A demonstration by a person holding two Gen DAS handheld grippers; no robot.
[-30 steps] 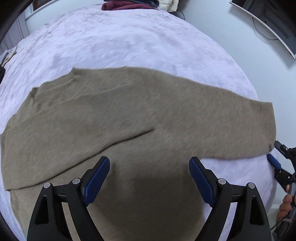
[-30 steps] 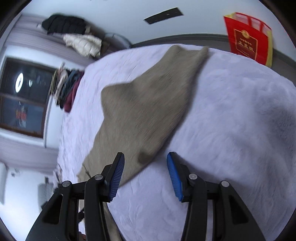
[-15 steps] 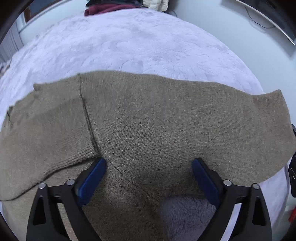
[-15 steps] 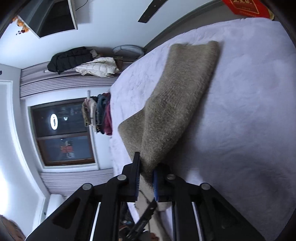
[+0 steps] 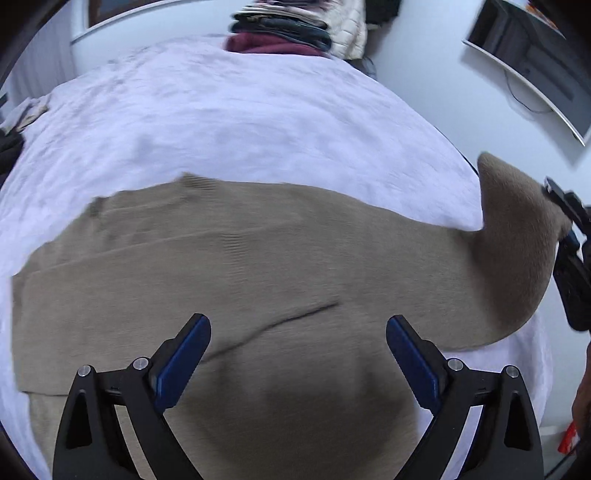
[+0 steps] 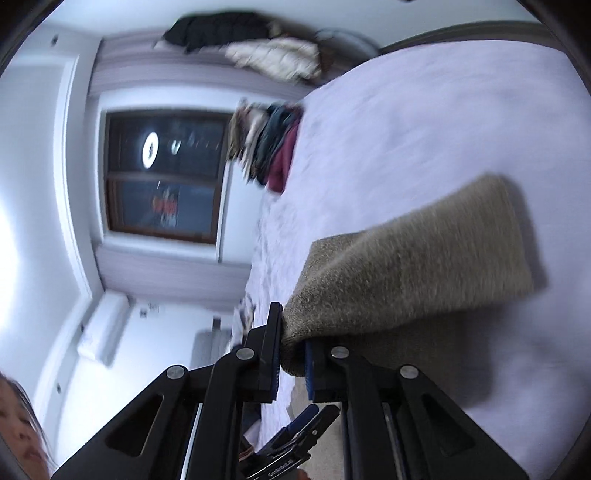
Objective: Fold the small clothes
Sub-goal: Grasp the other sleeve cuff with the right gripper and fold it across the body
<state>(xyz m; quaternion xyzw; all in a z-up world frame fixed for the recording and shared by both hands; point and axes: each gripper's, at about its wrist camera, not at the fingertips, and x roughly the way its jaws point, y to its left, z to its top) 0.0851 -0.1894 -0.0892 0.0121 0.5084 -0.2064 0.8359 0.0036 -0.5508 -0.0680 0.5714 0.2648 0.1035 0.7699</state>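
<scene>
A tan sweater [image 5: 258,266] lies spread across the near part of a white bed [image 5: 221,122], a stack of folded clothes [image 5: 280,33] at the far edge. The left gripper [image 5: 298,354] hangs over the sweater, released and empty. The right gripper [image 6: 291,354] is clenched on the sweater's right-hand end, which is lifted off the bed.

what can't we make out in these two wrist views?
- Left wrist: sweater near hem, cut off by the frame bottom and hidden by the left gripper.
- Left wrist: right gripper, cut by the right edge.
- Right wrist: sweater body out of view; only the raised corner shows, motion-blurred.
- Right wrist: clothes pile, blurred.
</scene>
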